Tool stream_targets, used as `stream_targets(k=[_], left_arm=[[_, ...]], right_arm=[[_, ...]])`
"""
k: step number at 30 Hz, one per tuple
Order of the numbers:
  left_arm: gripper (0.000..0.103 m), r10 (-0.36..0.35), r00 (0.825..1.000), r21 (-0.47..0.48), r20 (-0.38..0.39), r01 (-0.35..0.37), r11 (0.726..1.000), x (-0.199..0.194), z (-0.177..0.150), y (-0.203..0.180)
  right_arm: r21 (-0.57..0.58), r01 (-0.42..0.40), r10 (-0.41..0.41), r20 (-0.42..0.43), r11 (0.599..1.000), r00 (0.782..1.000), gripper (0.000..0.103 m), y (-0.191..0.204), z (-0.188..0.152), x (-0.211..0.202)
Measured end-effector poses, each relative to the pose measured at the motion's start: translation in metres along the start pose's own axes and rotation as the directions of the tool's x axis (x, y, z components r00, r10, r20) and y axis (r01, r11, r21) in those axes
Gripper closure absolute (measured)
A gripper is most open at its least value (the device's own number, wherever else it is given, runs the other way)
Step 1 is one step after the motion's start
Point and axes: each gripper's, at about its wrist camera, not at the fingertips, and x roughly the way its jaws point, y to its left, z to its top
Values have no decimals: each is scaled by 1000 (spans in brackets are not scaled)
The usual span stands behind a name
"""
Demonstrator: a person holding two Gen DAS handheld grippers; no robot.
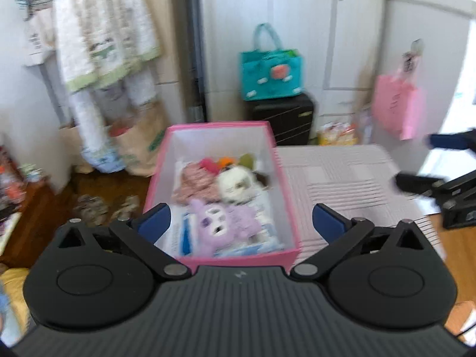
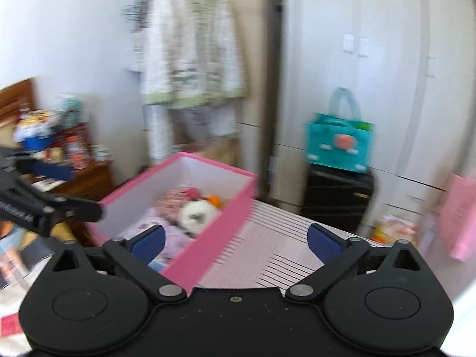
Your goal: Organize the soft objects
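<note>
A pink box (image 1: pixel 220 126) with white inner walls stands on a pale striped cover (image 1: pixel 342 175). Inside it lie a purple plush toy (image 1: pixel 226 223), a white plush toy (image 1: pixel 235 186), a pink patterned cloth piece (image 1: pixel 193 181) and small orange and green soft items. My left gripper (image 1: pixel 241 220) hovers over the box's near end, open, with nothing between its fingers. In the right wrist view the box (image 2: pixel 214 238) sits to the left, with the white plush (image 2: pixel 196 212) showing. My right gripper (image 2: pixel 236 239) is open and empty above the box's right wall. Each gripper appears in the other's view, also open (image 1: pixel 422 160) (image 2: pixel 77 190).
A teal tote bag (image 1: pixel 272 73) rests on a black suitcase (image 1: pixel 285 119) by the white wardrobe. A pink bag (image 1: pixel 401 107) hangs at the right. Clothes on a rack (image 1: pixel 104 35) and paper bags stand left of the box. A cluttered wooden side table (image 2: pixel 86 175) is at far left.
</note>
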Motion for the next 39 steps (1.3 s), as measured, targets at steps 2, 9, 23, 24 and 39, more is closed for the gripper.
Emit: stream_targets(k=[2,9,23,24,39], left_arm=[[0,17,999,11,-42,-17,1000,2,-2,-4],[0,-32,998,25,-55,33,999,1,-28,-15],[0,-33,999,33,-43,34,999,4,-34,-35],[0,-37,998,33,-46,39,999,4,-35,-35],[0,-25,1000,-5,14,25,1000,-8,-48,-38]], right_arm=[[12,50,-50,5,999,999,0,-1,-2,-7],[68,40,-36,-58,997,998,0,-5,-18,-18],[54,186,-180,-104,981,978,0,1,-37,-20],[64,186,-179,-109,980,978,0,0,-38,-21],[87,232,-228,-59,969,972,0,12,-60,-39]])
